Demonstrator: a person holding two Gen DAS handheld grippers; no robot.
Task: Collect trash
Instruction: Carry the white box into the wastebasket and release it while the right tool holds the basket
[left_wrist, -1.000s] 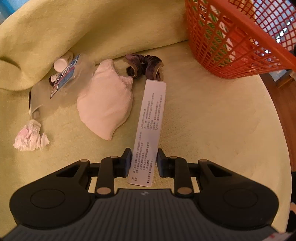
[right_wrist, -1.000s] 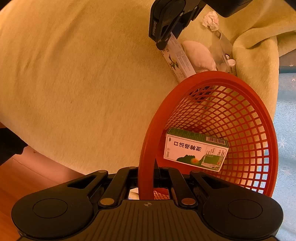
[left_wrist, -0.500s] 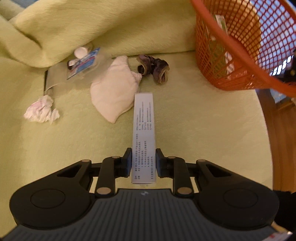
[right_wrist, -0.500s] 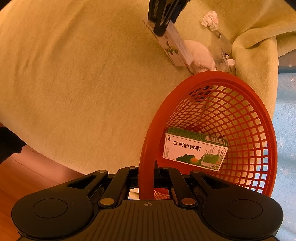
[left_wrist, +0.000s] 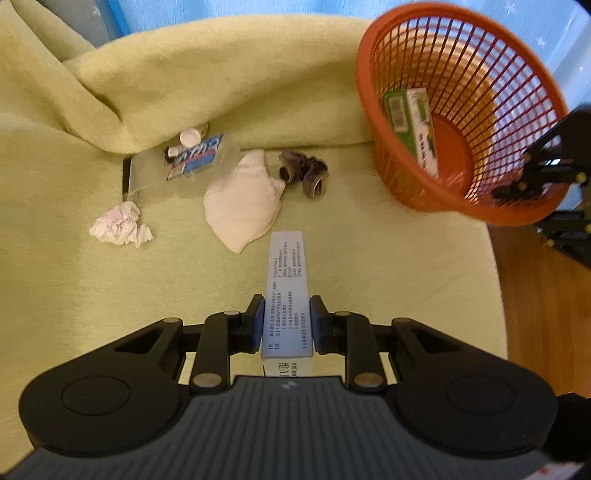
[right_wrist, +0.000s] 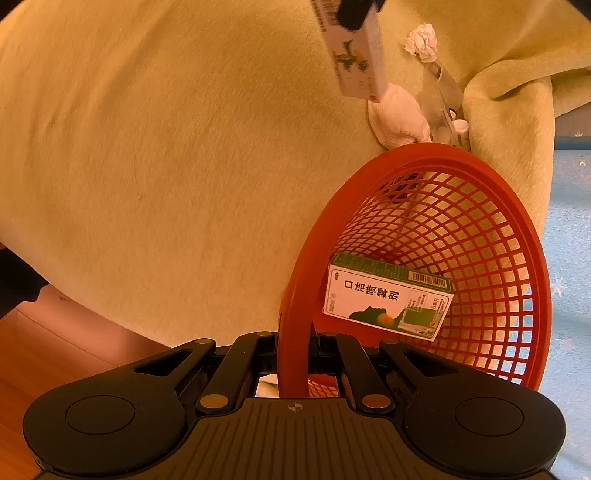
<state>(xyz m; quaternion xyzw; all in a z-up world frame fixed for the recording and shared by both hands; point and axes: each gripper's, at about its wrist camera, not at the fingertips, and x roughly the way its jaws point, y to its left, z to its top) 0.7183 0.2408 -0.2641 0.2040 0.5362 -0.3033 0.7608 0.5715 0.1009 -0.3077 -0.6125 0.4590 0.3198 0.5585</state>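
Observation:
My left gripper (left_wrist: 287, 319) is shut on a long white printed box (left_wrist: 287, 291), held in the air over the green blanket (left_wrist: 74, 280). The same box (right_wrist: 356, 59) shows at the top of the right wrist view. My right gripper (right_wrist: 294, 341) is shut on the rim of the red mesh basket (right_wrist: 295, 295), which holds a green and white medicine box (right_wrist: 384, 295). In the left wrist view the basket (left_wrist: 369, 96) hangs at the upper right, tilted, with that medicine box (left_wrist: 417, 125) inside. A crumpled tissue (left_wrist: 118, 223) lies on the blanket to the left.
On the blanket lie a white cloth pouch (left_wrist: 243, 199), a dark scrunchie (left_wrist: 304, 173), a clear bag with a blue label (left_wrist: 184, 162) and a small white-capped bottle (left_wrist: 190, 136). A folded blanket ridge (left_wrist: 184, 85) rises behind them. Wooden floor (left_wrist: 546, 302) lies to the right.
My left gripper has lifted the white box higher and drawn back from the blanket items. The basket now sits further into the left wrist view, its inside showing.

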